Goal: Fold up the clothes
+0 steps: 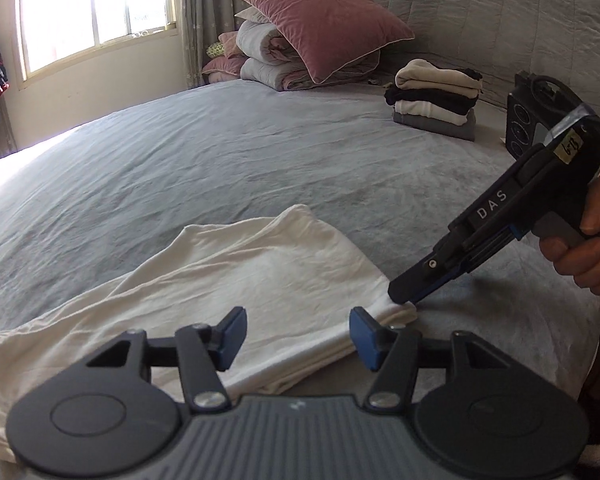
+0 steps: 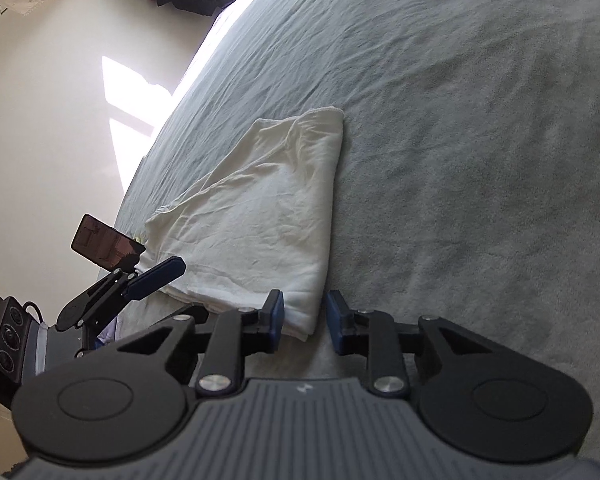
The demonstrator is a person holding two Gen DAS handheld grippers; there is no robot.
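Our right gripper (image 2: pixel 304 316) straddles the white garment (image 1: pixel 260 280) corner, fingers apart; left gripper (image 1: pixel 298 334) gapes too (align edges squarely).

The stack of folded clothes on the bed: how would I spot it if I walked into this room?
Start at the grey padded headboard and look down to the grey bed in front of it. The stack of folded clothes sits there, right of the pink pillow and bedding. Unlike the single white garment spread near the fingers, it is layered beige, black, white and grey.
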